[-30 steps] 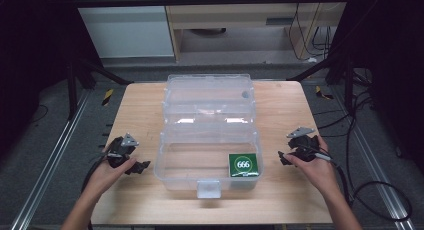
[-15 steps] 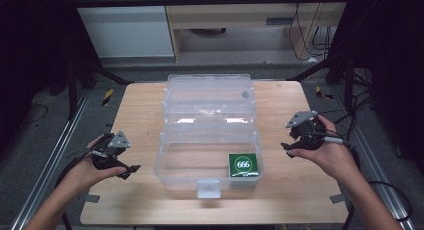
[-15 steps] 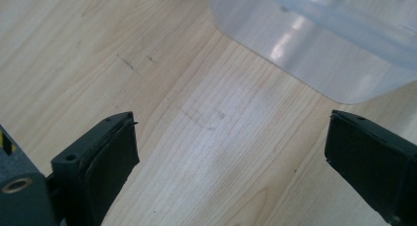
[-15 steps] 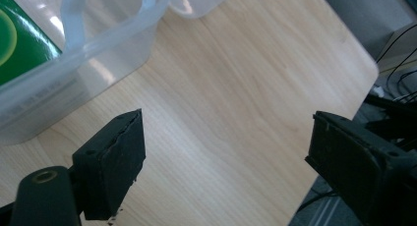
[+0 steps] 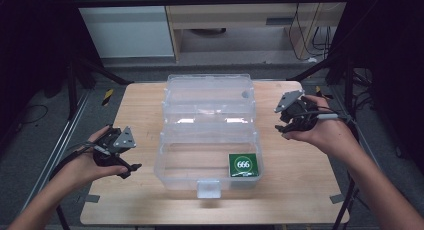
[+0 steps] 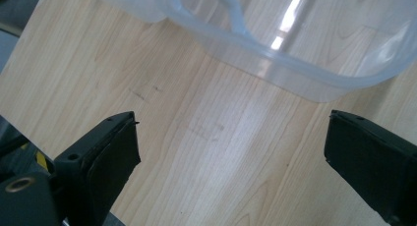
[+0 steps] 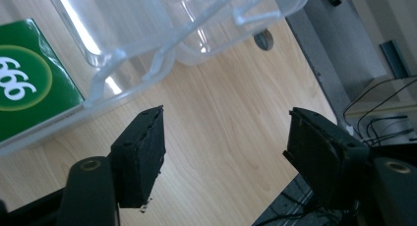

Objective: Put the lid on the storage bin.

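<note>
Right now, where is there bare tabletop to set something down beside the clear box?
Bare wood lies left of the clear box, out to the table edge by the left gripper, and right of it near the right gripper. A strip runs along the front. The middle is crowded; the green packet sits inside.

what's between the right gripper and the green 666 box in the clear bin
The clear bin's own wall. The green 666 box lies inside the bin at its front right corner, and the right gripper hangs outside it to the right, jaws open and empty. From above, nothing visible covers the box.
</note>
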